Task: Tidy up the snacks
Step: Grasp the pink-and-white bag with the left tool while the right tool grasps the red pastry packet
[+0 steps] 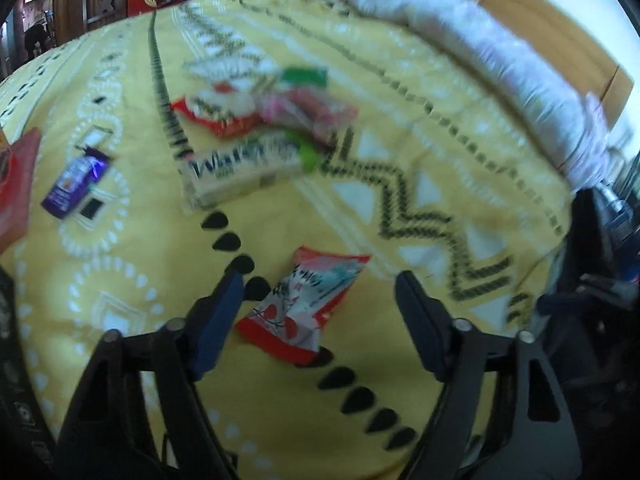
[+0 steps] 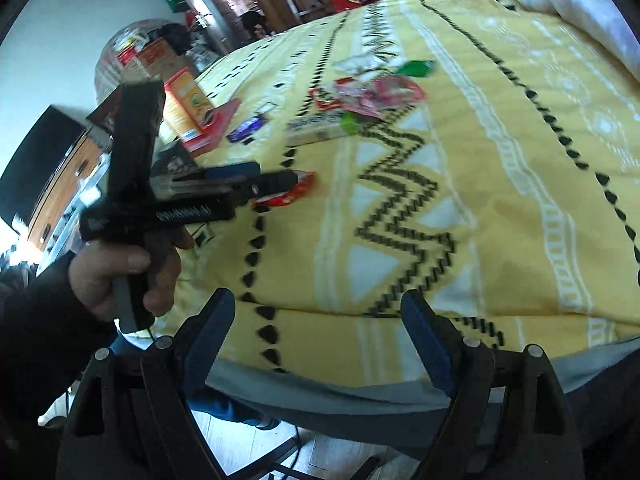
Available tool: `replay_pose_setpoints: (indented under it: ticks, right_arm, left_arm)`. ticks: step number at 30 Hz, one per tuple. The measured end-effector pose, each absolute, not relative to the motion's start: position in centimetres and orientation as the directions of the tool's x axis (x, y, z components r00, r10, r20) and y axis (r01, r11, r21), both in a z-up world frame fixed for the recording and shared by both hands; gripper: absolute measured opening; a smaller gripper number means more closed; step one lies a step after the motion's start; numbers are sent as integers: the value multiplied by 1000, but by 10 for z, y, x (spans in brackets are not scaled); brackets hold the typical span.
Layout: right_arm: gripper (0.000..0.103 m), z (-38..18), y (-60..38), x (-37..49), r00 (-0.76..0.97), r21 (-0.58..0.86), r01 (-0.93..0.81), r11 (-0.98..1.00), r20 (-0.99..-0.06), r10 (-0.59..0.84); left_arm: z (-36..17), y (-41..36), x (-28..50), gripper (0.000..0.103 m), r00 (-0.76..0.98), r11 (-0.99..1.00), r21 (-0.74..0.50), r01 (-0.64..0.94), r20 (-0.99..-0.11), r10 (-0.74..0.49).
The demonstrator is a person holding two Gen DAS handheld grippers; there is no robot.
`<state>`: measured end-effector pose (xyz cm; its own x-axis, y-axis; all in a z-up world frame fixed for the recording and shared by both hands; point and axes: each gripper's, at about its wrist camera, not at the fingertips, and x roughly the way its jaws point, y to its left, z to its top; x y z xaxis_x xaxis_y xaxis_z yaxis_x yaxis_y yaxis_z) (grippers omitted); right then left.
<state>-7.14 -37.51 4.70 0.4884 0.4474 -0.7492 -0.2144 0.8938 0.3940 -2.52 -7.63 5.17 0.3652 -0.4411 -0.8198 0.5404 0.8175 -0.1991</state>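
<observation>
Left gripper hangs over the yellow bedspread, jaws apart, a red-and-white snack packet lying flat on the cloth between the fingers. Pads don't look pressed on it (blurry, but there's a gap on both sides). From the right wrist view the same gripper shows side-on, tips right at the packet, held by the person's hand in a dark sleeve.

Right gripper also spread wide, nothing between its fingers; it sits over the near edge of the bedspread, with floor visible below.

Rest of the snacks:
- Pile further up the bed: a beige box with dark lettering, a red-and-white packet touching it behind, a pink crinkly wrapper on top, a green packet at the back.
- Purple bar lies apart, to the left of the pile.
- Red flat thing at the left edge, beside the purple bar (box or book, can't tell).
- Orange box stands beside it in the right wrist view.

A pale quilt is bunched along the far side of the bed.
</observation>
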Motion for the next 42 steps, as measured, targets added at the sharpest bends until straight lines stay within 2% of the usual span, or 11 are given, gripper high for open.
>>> replay_pose_setpoints:
  ticks: [2, 3, 5, 10, 16, 22, 29, 35, 38, 42]
  right_arm:
    - [87, 41, -384, -69, 490, 404, -198, 893, -748, 447]
    - [87, 39, -387, -67, 490, 409, -193, 892, -747, 449]
    - [87, 36, -388, -64, 490, 414, -187, 891, -747, 449]
    - [87, 38, -390, -45, 502, 407, -197, 892, -739, 449]
    - [87, 57, -399, 32, 560, 353, -216, 910, -719, 412]
    - [87, 48, -401, 147, 542, 328, -189, 926, -751, 377]
    - [87, 26, -381, 213, 510, 259, -223, 940, -790, 339]
    - [76, 1, -375, 225, 503, 235, -208, 949, -807, 310]
    - [76, -5, -369, 223, 516, 187, -231, 955, -809, 283]
    - [64, -4, -371, 217, 545, 163, -225, 961, -796, 263]
  left_arm:
    - [44, -77, -22, 42, 349, 820, -204, 535, -830, -434]
    - [43, -76, -22, 42, 345, 818, -210, 535, -830, -439]
    - [46, -74, -24, 35, 349, 812, -226, 538, -817, -458]
    - [68, -59, -32, 33, 398, 814, -245, 527, -775, -491]
    - [83, -36, -29, 33, 436, 838, -293, 461, -747, -501]
    - [91, -27, -23, 33, 442, 841, -316, 438, -739, -508]
    - [89, -19, -15, 33, 435, 839, -336, 427, -737, -517]
    - [87, -18, -10, 33, 434, 841, -347, 414, -737, -518]
    - [87, -19, -9, 33, 437, 841, -350, 413, -733, -520]
    - [92, -20, -9, 33, 454, 846, -342, 409, -728, -513]
